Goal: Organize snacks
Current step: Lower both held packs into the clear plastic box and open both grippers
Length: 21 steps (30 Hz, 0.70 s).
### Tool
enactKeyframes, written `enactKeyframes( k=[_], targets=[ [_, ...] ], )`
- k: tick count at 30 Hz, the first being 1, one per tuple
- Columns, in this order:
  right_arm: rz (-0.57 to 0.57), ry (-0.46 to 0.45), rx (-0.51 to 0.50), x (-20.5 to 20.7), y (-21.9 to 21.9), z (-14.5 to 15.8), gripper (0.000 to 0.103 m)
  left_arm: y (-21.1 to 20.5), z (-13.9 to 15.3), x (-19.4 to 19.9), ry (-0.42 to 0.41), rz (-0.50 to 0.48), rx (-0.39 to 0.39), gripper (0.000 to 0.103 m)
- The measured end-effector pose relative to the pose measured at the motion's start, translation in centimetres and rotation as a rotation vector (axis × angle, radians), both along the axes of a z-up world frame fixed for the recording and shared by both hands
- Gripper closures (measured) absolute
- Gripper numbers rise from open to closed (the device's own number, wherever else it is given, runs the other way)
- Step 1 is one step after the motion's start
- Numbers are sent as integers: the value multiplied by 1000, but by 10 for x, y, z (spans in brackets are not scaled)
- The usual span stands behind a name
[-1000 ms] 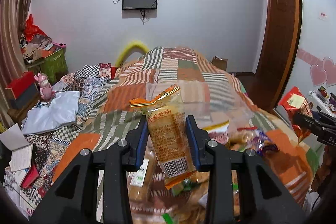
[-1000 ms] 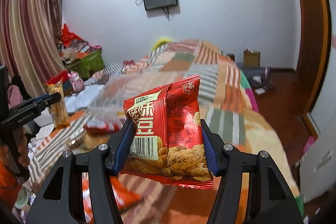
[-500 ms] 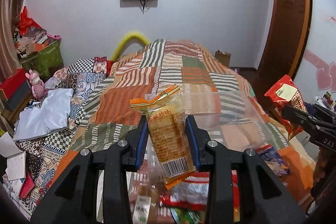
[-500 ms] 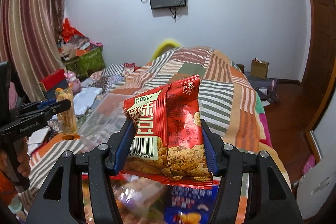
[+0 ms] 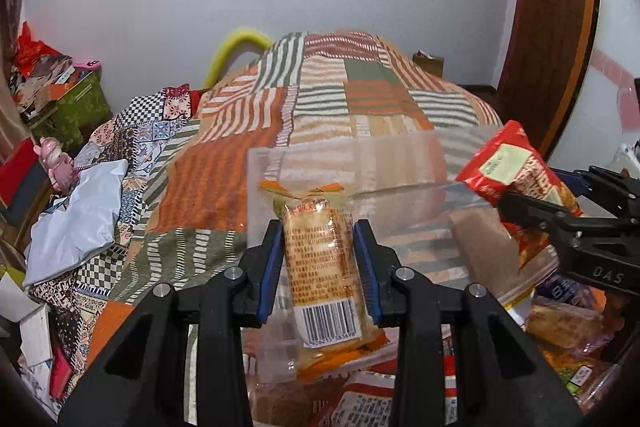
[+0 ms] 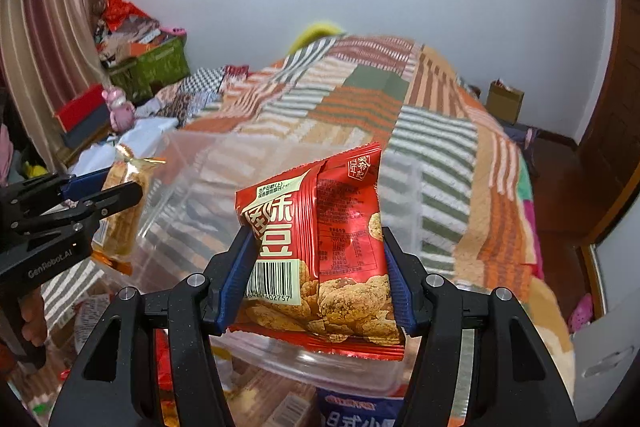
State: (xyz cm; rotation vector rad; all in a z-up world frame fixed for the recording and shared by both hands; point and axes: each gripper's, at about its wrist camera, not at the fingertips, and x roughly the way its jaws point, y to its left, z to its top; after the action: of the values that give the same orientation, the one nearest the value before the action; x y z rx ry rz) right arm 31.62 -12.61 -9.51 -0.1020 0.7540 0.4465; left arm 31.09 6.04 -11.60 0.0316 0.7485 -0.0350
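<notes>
- The patchwork bedspread (image 5: 328, 99) is covering the bed, and a clear plastic bin (image 5: 360, 163) is sitting on it, its open top facing up, just ahead of and below both tongs.
- The bin is lying forward of each pair of tongs; its long axis is running across the left wrist view, so both packets are, by my judgement, needing only a short push forward and down over the near wall.
- The right tongs (image 6: 316, 279) are gripping a red snack bag (image 6: 320, 247) upright over the bin's near wall; they seem the nearer pair.
- The left tongs (image 5: 318, 267) are clamping a clear-wrapped bread packet (image 5: 320, 267) upright, at the bin's left end.
- More loose snack packets (image 5: 560, 323) are lying on the bed short of the bin.
- Writing: the red bag is showing large Chinese characters ending in 豆 and a barcode ending 402757; "GenRobot.AI" is printed on the left tongs, "DAS" on the right.
</notes>
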Motion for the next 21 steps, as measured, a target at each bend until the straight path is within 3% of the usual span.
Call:
enactKeyframes(
  k=[11,21],
  targets=[
    [16,84,-61,13,12,-16,43,-7,-21,12,74,-10,5,67],
    [22,19,-37,-2,7,10,41,-10,-5,-1,40,-14,10,57]
  ],
)
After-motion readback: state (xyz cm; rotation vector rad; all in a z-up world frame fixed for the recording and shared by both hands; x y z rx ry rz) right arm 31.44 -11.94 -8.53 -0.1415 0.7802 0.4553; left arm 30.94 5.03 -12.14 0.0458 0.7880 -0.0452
